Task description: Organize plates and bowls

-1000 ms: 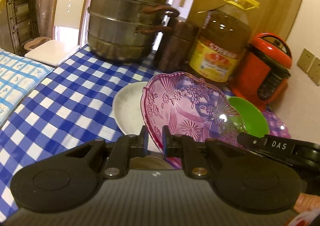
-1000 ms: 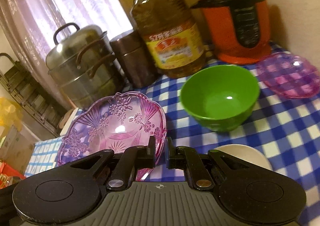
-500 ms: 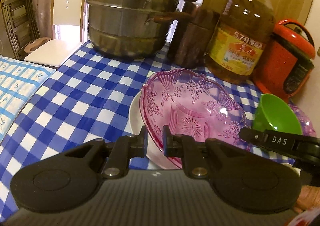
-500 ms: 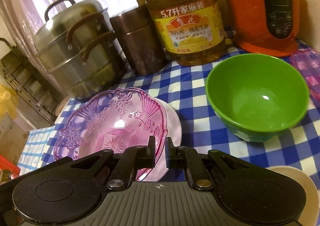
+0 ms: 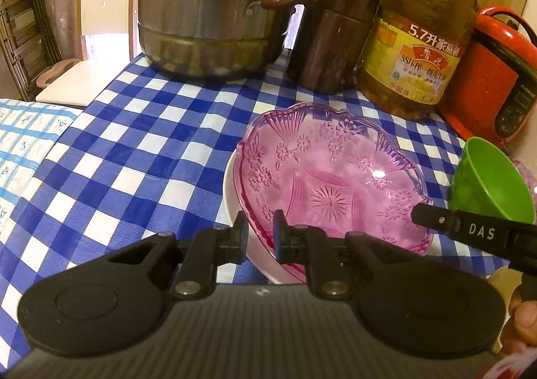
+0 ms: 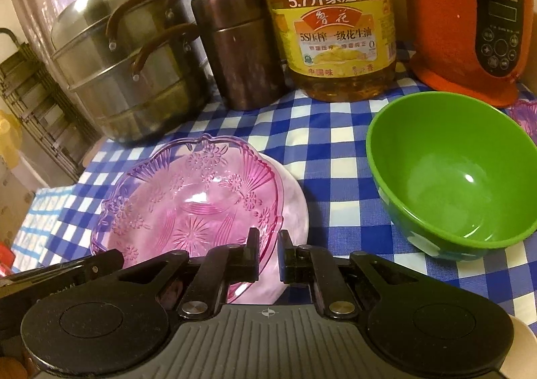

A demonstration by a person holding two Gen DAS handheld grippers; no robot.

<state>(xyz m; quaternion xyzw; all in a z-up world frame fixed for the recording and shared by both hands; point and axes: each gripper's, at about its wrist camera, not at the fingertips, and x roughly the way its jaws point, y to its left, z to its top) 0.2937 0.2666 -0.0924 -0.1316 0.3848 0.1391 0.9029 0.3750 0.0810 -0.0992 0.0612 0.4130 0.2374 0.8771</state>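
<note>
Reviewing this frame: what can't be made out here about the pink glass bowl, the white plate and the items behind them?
- White plate: both wrist views, mostly hidden under the pink glass bowl.
- Whether the bowl's base rests on the plate: unclear; left tool and right tool cover its near rim.
- Steamer pot: left view, top cut off.
- Oil bottle: right view, cap cut off.

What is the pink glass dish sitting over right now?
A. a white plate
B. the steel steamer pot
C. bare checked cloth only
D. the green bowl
A: the pink glass dish lies over a white plate, whose rim shows beside it.
</note>
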